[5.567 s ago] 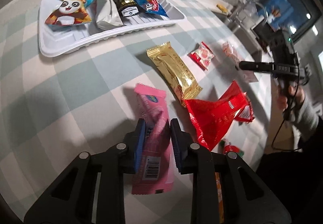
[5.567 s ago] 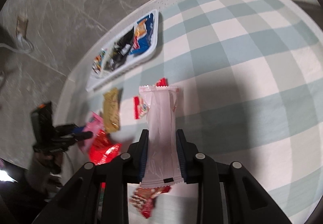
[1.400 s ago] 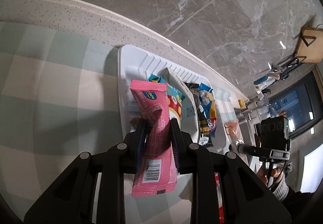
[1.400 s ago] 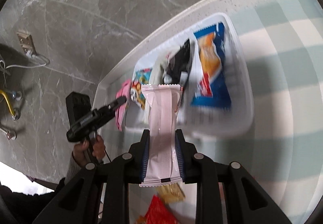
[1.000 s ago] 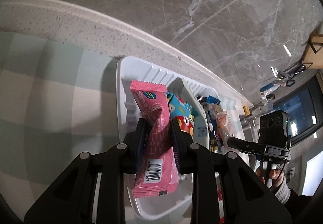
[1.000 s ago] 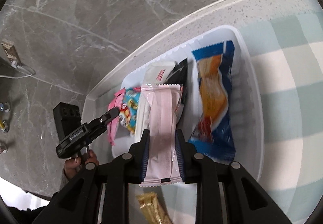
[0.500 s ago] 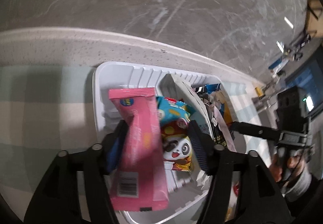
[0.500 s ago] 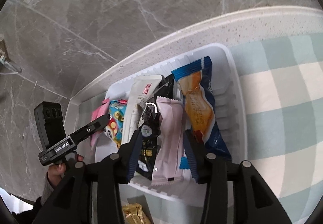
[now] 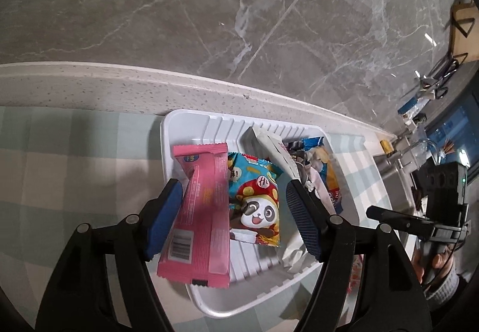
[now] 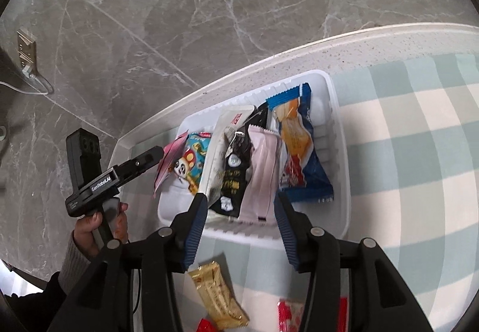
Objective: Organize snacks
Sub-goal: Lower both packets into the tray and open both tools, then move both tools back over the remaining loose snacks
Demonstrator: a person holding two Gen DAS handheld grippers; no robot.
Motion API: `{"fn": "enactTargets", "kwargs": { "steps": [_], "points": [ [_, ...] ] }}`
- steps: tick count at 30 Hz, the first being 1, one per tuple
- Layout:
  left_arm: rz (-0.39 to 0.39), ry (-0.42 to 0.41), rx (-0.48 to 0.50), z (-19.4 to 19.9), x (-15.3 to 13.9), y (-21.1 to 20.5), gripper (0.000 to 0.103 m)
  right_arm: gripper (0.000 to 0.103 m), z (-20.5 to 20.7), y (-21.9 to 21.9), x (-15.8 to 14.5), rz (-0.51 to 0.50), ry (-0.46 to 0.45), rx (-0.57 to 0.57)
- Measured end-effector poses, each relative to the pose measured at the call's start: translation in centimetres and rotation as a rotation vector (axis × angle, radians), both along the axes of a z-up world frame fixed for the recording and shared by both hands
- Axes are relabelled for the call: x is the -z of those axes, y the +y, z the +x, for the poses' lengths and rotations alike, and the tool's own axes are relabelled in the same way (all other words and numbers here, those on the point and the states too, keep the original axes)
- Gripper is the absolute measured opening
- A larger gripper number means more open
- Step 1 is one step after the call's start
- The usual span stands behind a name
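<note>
Left wrist: pink packet point(image 9: 200, 212) between spread jaws.

6 snack packets point(image 10: 260, 170) side by side in tray point(image 10: 341, 158) (wall behind)

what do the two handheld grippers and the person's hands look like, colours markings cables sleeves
Both the left gripper and right gripper have black angular frames with round silver rivets and ribbed blue pads on the fingers. From the right wrist view, the left gripper's black pistol handle carries white lettering and a boxy black top unit. The left hand wears a grey knit cuff; a thin dark cable hangs below.
</note>
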State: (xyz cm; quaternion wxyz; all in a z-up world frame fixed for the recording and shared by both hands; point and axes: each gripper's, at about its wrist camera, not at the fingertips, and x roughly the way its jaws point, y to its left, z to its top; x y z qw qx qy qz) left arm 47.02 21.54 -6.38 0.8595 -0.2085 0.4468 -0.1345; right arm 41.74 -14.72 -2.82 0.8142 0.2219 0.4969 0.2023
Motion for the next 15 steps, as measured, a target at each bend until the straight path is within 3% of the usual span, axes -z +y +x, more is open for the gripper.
{"fn": "enactTargets", "kwargs": {
  "steps": [10, 15],
  "points": [
    [0.007, 0.014, 0.062, -1.1, -0.2, -0.3, 0.075, 0.051, -2.9, -0.9, -0.8, 0.03, -0.005, 0.04],
    [-0.014, 0.016, 0.037, -0.9, -0.1, 0.1, 0.075, 0.055, -4.3, -1.4, -1.2, 0.039, -0.009, 0.062]
  ]
}}
